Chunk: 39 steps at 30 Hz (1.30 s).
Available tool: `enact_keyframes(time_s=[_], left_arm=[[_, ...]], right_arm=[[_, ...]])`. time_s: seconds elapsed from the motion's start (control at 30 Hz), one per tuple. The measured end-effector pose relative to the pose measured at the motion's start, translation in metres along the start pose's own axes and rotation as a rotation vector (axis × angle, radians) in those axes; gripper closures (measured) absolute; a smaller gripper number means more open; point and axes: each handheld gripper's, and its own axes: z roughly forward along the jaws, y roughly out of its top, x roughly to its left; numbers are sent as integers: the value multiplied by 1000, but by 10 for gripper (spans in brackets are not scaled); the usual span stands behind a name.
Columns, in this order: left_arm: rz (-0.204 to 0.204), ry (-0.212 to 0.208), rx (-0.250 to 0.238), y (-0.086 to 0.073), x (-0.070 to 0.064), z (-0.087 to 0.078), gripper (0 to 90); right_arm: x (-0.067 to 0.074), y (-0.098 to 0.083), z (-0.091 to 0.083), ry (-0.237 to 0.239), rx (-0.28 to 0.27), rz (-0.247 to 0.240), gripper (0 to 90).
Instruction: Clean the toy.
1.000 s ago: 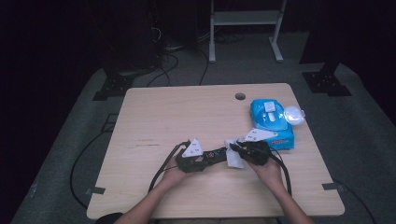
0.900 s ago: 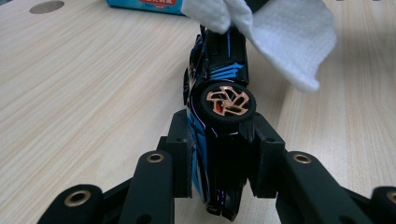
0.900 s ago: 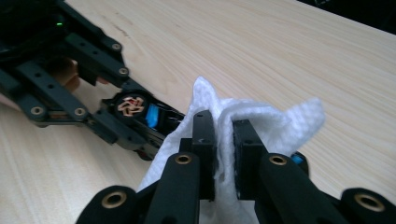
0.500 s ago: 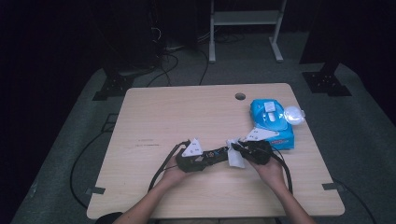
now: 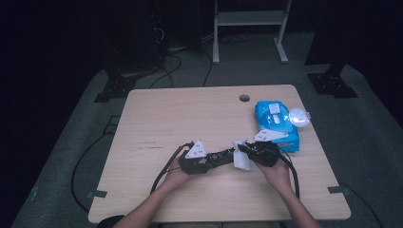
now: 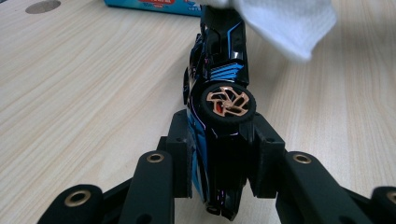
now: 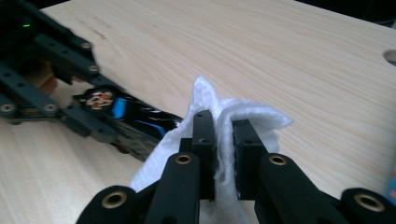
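I have the left gripper (image 6: 219, 154) clamped on the rear of a black-and-blue toy car (image 6: 219, 88), its fingers (image 6: 180, 154) pressing the body on both sides just behind the copper-spoked wheel. The car lies on its side, its long axis running straight out from those fingers toward my right gripper (image 7: 223, 154). There the fingers (image 7: 204, 140) are shut on a folded white wipe (image 7: 243, 119), which touches the car's far end. The car sits just left of the right fingers, so my next wiping stroke should, I judge, travel along that axis. The blue wipes pack (image 5: 275, 126) rests beyond on the wooden surface (image 5: 190, 114).
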Motion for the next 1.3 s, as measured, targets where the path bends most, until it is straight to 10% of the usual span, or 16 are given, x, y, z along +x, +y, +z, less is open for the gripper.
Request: enact_keyframes(time_s=[0.3, 0.73, 1.07, 1.2, 1.3], left_arm=[[-14, 9, 1, -1, -2, -1, 665], [-10, 15, 15, 0, -1, -4, 666], [-14, 3, 25, 7, 1, 1, 617], [-34, 12, 75, 9, 0, 9, 430], [-22, 3, 66, 9, 0, 8, 503]], right_arm=[[41, 13, 24, 99, 2, -117, 814], [-21, -7, -8, -60, 12, 10, 814], [-5, 0, -5, -25, -28, -2, 815], [14, 4, 5, 60, -37, -37, 815], [18, 3, 10, 63, -22, -61, 815]])
